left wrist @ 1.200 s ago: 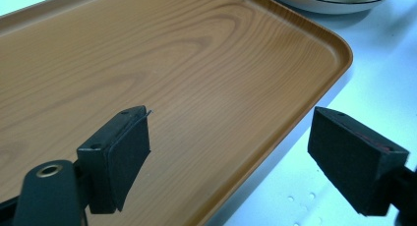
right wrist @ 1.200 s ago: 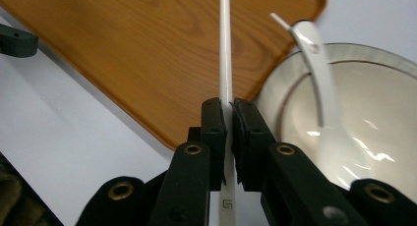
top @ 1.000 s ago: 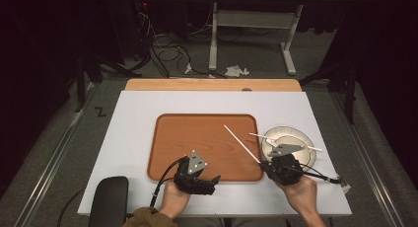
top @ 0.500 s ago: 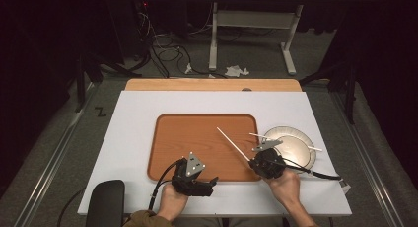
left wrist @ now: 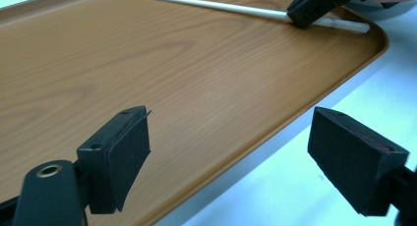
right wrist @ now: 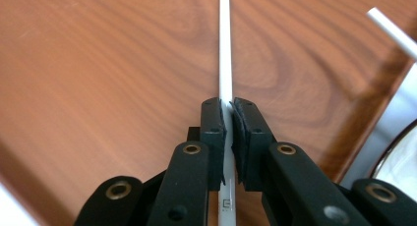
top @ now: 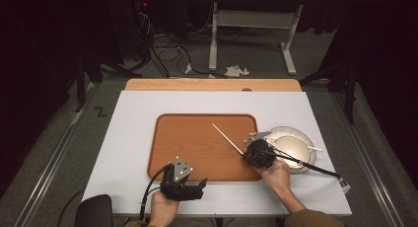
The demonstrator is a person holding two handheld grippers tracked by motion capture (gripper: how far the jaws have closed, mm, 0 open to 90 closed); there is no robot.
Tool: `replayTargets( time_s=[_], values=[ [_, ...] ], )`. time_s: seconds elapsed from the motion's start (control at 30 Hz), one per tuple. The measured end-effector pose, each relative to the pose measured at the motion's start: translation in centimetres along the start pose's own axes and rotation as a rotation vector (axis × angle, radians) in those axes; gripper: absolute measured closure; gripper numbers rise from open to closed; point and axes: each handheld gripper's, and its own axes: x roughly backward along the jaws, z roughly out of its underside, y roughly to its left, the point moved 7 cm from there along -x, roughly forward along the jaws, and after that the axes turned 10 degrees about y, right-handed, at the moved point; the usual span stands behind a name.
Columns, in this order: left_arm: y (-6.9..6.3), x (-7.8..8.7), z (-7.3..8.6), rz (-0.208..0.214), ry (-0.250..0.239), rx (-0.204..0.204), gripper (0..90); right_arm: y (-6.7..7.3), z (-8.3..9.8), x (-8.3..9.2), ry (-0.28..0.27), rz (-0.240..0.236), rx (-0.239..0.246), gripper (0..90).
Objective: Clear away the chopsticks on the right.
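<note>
A thin white chopstick [top: 226,138] slants over the right part of the wood-grain brown tray [top: 162,138]. My right gripper [top: 246,154] is shut on its near end. In the right gripper view the pads of that gripper [right wrist: 227,113] pinch the chopstick [right wrist: 225,49], which runs straight ahead over the tray [right wrist: 98,64]. My left gripper [top: 199,184] rests at the tray's front edge. Its jaws [left wrist: 236,137] stand wide open and hold nothing, straddling the rim of the tray [left wrist: 147,64]. From there the chopstick [left wrist: 216,6] and the right gripper [left wrist: 314,10] show farther off.
A pale round plate [top: 296,138] sits on the white table just right of the tray, with a second white stick [top: 308,148] across it. That stick's end [right wrist: 393,32] and the plate's rim [right wrist: 403,167] show at the right. A wooden board [top: 212,85] borders the table's far edge.
My right gripper has moved left from over the plate to the tray's right part, carrying the chopstick with it. The left gripper has stayed put and open.
</note>
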Motion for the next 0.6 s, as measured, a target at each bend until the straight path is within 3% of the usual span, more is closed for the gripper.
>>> replayTargets(
  time_s=[0.03, 0.07, 0.13, 0.37, 0.47, 0.6],
  values=[
    [0.0, 0.0, 0.0, 0.0, 0.0, 0.0, 16.3, 0.0, 0.0, 0.0, 0.0, 0.0, 0.0, 84.4],
    [0.1, 0.3, 0.2, -0.01, -0.004, 0.01, 16.3, -0.6, 0.0, 0.0, 0.007, 0.046, -0.013, 83.9],
    [0.2, 0.5, 0.3, -0.014, -0.004, 0.008, 16.3, -0.8, 0.1, 0.0, 0.007, 0.063, -0.036, 83.8],
    [0.2, 0.6, 0.5, -0.019, -0.002, 0.019, 16.3, -0.7, 0.1, 0.0, -0.006, 0.069, -0.036, 83.1],
    [0.1, 0.4, 0.6, -0.012, 0.005, 0.013, 16.3, -0.7, 0.3, 0.2, -0.011, 0.091, -0.034, 76.3],
    [0.1, 0.4, 0.5, -0.011, 0.006, 0.009, 16.3, -0.4, 0.4, 1.0, -0.048, 0.077, -0.019, 74.3]
  ],
)
